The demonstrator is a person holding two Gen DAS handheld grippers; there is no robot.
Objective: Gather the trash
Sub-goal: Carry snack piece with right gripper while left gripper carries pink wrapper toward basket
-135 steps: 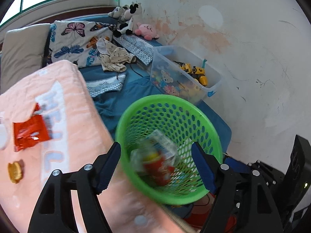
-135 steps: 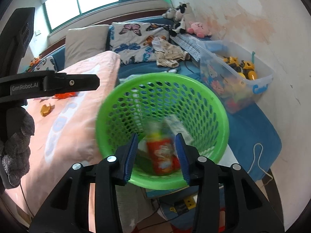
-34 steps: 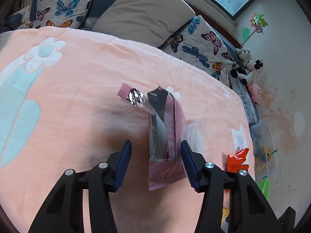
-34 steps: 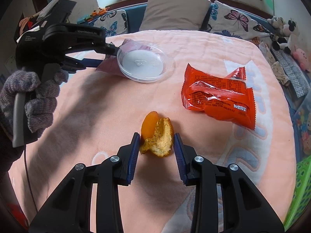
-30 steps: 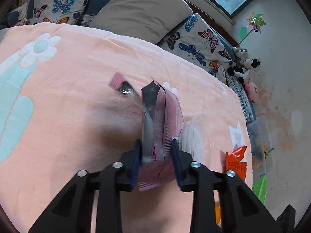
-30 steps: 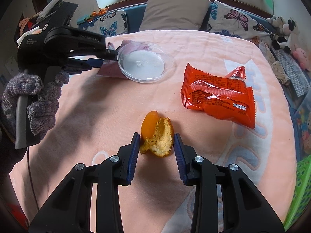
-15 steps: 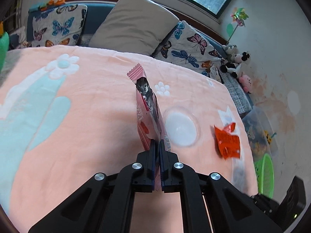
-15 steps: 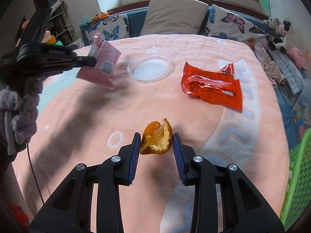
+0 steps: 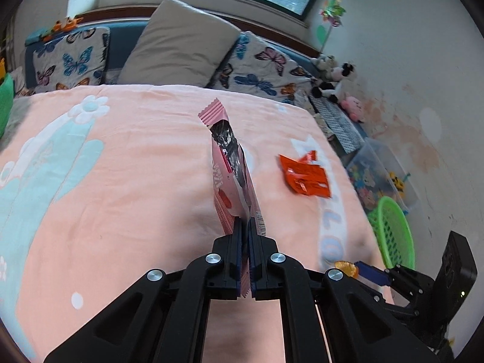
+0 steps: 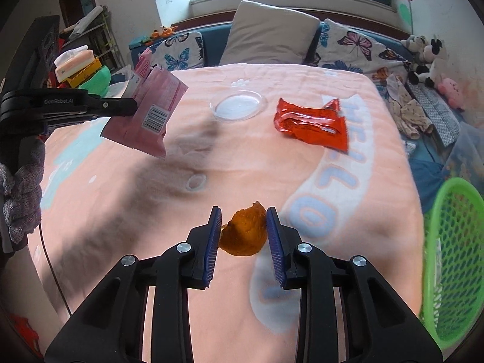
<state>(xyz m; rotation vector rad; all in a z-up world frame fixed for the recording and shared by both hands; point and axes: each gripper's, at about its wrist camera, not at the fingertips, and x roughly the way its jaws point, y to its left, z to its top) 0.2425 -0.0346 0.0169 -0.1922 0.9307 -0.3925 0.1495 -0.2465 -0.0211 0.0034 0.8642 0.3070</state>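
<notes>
My left gripper (image 9: 245, 222) is shut on the lower edge of a pink snack wrapper (image 9: 231, 178), which stands upright above the pink blanket (image 9: 136, 181). From the right wrist view the same pink wrapper (image 10: 151, 112) hangs from the left gripper (image 10: 133, 106) at the left. My right gripper (image 10: 243, 211) has an orange peel (image 10: 245, 236) between its blue pads, lifted off the blanket, and its jaws are still closing on it. A red wrapper (image 10: 311, 124) and a clear plastic lid (image 10: 239, 106) lie farther back. The green basket (image 10: 453, 257) stands off the bed's right edge.
A grey pillow (image 10: 269, 33) and butterfly cushions (image 10: 357, 45) line the far side of the bed. Plush toys (image 10: 423, 51) and a clear toy box (image 9: 381, 172) sit along the right wall. A gloved hand (image 10: 21, 187) holds the left gripper's handle.
The left gripper shut on the pink wrapper and lifted it off the blanket. The right gripper rose and drew back with the orange peel between its jaws, and the green basket came into view.
</notes>
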